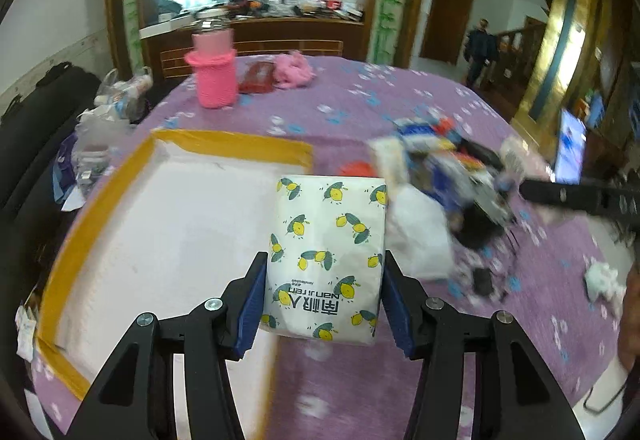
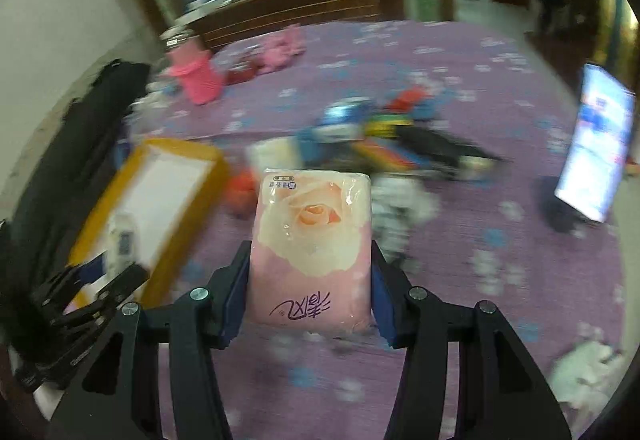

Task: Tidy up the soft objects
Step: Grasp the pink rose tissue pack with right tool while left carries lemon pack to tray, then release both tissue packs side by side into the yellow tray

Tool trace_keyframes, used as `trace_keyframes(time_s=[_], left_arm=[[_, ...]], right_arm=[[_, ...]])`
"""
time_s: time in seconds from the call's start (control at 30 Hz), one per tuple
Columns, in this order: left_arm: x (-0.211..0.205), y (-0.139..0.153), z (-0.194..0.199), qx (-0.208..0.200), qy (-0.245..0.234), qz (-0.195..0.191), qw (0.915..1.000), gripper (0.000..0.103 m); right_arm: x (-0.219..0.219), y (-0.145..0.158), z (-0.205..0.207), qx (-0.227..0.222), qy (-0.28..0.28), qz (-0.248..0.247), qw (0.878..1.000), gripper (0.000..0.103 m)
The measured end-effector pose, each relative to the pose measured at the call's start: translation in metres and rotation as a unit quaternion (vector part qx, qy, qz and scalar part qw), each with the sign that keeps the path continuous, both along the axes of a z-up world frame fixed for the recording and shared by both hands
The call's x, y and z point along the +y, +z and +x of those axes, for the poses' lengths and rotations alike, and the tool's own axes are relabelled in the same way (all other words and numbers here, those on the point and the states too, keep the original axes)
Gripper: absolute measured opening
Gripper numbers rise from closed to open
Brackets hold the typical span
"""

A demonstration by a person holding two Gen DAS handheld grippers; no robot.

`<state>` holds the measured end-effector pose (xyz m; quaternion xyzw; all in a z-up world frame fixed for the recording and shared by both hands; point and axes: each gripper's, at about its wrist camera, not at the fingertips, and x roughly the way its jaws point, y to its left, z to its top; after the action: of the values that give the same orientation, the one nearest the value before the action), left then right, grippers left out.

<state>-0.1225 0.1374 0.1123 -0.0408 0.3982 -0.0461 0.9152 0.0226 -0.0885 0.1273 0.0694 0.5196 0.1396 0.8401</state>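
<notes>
My left gripper (image 1: 324,304) points forward and down, both black fingers in view, blue pads (image 1: 252,304) pressed flat against the two sides of the lemon-print tissue pack (image 1: 326,256), which is clamped upright between them. My right gripper (image 2: 310,288) is tilted down more steeply, with the rose-print tissue pack (image 2: 312,244) between its blue pads (image 2: 236,292), gripped on both sides. In the left view my right gripper reaches in from the far right, blurred. In the right view my left gripper sits at the near left edge.
</notes>
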Motion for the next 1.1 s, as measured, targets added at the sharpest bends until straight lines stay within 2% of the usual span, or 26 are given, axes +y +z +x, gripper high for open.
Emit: trace_keyframes(time_s=[0.17, 0.37, 0.5, 0.63, 0.7, 0.83, 1.0, 1.1], left_arm=[[0.048, 0.002, 0.039, 0.013, 0.04, -0.003, 0.9991, 0.052], [0.095, -0.027, 0.094, 0.062, 0.068, -0.063, 0.9938, 0.052], [0.112, -0.045, 0.127, 0.08, 0.074, -0.091, 0.9899, 0.053], [0.121, -0.06, 0.144, 0.087, 0.077, -0.103, 0.9879, 0.055], [0.123, -0.067, 0.146, 0.089, 0.079, -0.109, 0.9869, 0.059], [0.131, -0.075, 0.144, 0.088, 0.091, -0.132, 0.9832, 0.075], [0.134, -0.079, 0.124, 0.07, 0.12, -0.167, 0.9762, 0.079], [0.136, -0.087, 0.108, 0.074, 0.144, -0.203, 0.9657, 0.079]], right_arm=[[0.069, -0.008, 0.022, 0.016, 0.056, 0.053, 0.997, 0.052], [0.144, -0.037, 0.064, 0.051, 0.084, 0.084, 0.992, 0.052], [0.168, -0.058, 0.086, 0.073, 0.079, 0.082, 0.991, 0.052], [0.178, -0.074, 0.103, 0.089, 0.068, 0.086, 0.99, 0.053], [0.181, -0.083, 0.109, 0.096, 0.063, 0.084, 0.99, 0.054], [0.187, -0.091, 0.115, 0.096, 0.061, 0.079, 0.99, 0.057], [0.185, -0.086, 0.116, 0.079, 0.056, 0.079, 0.992, 0.059], [0.177, -0.079, 0.116, 0.07, 0.045, 0.09, 0.992, 0.059]])
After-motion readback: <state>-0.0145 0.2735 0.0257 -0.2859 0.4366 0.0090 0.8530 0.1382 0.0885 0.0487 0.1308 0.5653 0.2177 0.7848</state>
